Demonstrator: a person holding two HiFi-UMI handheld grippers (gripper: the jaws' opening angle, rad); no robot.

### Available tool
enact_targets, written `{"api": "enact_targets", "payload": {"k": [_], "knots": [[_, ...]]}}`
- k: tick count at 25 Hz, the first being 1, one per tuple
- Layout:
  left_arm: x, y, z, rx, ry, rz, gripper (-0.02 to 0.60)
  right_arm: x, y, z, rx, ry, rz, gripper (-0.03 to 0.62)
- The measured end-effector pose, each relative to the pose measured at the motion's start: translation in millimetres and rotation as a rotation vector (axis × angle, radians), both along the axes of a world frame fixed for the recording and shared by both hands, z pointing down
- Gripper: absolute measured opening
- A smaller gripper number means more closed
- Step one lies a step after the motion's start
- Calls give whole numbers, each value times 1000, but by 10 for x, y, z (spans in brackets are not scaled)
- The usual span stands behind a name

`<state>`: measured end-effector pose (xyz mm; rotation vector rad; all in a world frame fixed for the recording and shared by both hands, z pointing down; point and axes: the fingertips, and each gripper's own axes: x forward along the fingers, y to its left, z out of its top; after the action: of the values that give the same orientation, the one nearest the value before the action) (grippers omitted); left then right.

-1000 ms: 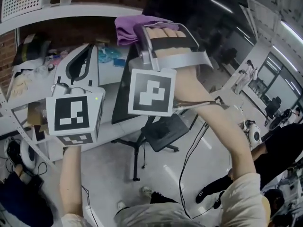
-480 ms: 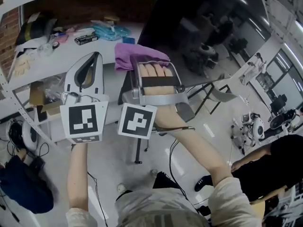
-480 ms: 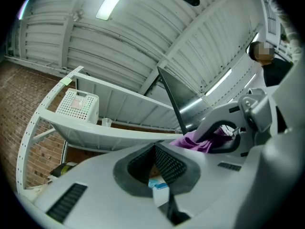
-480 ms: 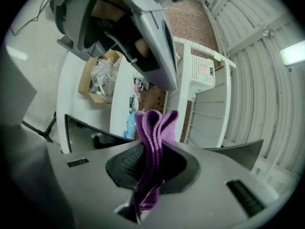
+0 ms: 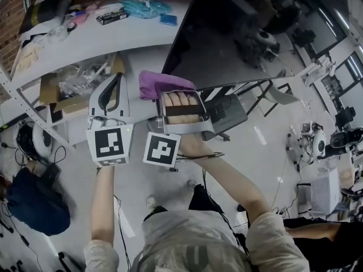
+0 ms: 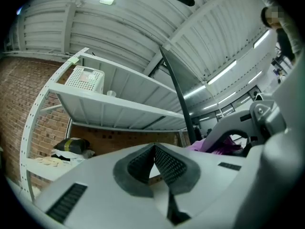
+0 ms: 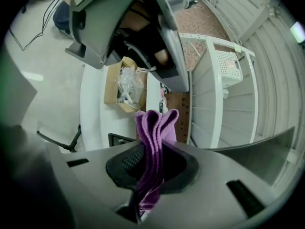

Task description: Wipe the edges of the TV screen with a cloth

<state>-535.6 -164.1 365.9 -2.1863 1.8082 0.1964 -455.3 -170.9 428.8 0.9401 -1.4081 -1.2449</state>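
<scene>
Workshop room: pale glossy floor (image 5: 266, 152), brick wall (image 6: 24, 113), white metal shelving (image 6: 114, 106) with a perforated white basket (image 6: 85, 80) on top. The white shelf board (image 5: 85, 41) carries loose clutter, with an open cardboard box (image 5: 54, 89) of clear plastic below it. Dark blue bag (image 5: 31, 200) on the floor at left. Black office chair (image 5: 227, 115) under the TV.

TV screen (image 5: 244, 33): big dark glossy panel, tilted, reflecting the room.

Cloth (image 7: 152, 137): purple, knit texture, folded into several layers, sticking up out of the right gripper (image 7: 152, 173), whose jaws pinch it. In the head view it sits by the TV's lower left corner; contact with the screen edge is unclear.

Left gripper (image 6: 155, 161): jaws pressed together, nothing in them, just beside the right one, pointed at the shelving.
</scene>
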Motion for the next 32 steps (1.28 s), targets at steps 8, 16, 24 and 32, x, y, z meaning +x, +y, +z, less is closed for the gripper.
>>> {"api": "enact_targets", "payload": {"k": [8,16,24,32], "knots": [[138,-55,459,-71,-43,12,15,59,-90,558,-70,26,-7,54],[187,24,801,-130,-61,2,15,29,-97,1029,-144,26,-34,54],[204,6,922,-162,-48,-7,15,56,-103,1235,-156,55,-48,54],[178,34,950,-168,-47,-19,15,-20,-1,1382,-252,-10,-110,54]]}}
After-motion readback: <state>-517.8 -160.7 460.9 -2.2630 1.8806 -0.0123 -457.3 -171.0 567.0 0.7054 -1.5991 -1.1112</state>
